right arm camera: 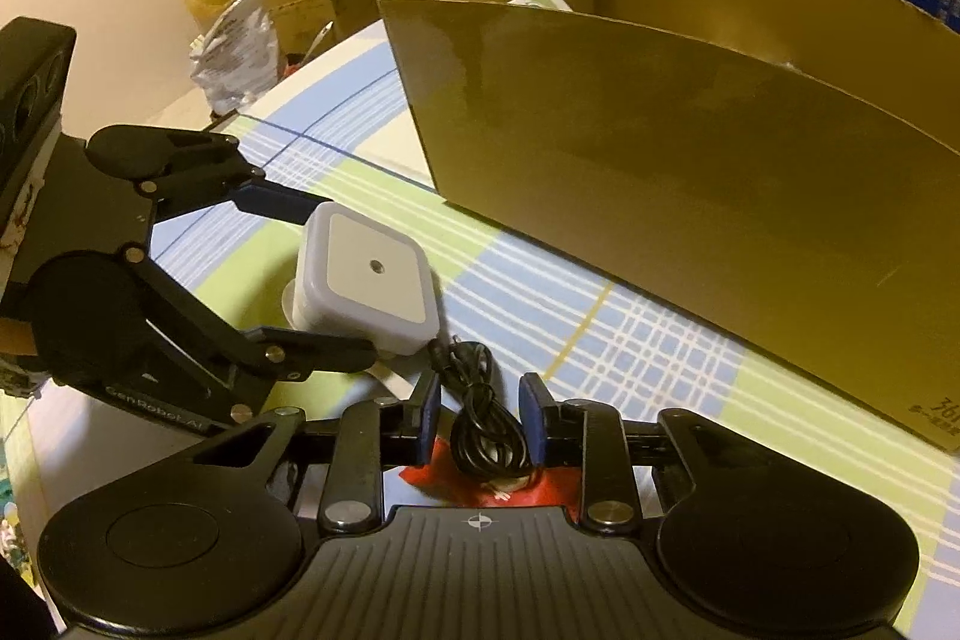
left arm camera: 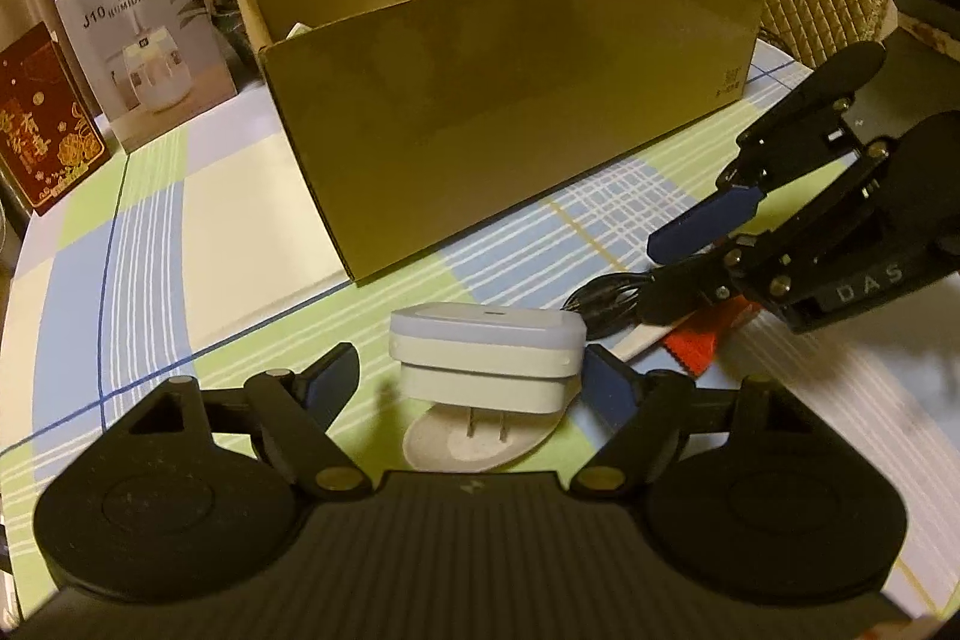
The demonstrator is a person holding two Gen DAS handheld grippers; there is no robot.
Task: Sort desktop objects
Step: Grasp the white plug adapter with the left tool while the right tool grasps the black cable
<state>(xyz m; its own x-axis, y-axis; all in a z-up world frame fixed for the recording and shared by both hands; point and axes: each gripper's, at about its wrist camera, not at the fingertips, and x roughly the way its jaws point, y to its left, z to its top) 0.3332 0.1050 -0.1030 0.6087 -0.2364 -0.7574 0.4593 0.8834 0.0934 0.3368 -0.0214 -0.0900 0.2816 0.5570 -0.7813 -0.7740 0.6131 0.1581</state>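
White humidifier box [left arm camera: 147, 40], "J10 HUMIDIFIER" label

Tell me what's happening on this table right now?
Two handheld grippers are sorting desk clutter beside an open cardboard box. The left gripper brackets a white plug-in night light; its right finger touches the body, the left one stands just off it. The right gripper straddles a coiled black cable lying over a red packet, jaws open. Both items appear to remain on the checked tablecloth.
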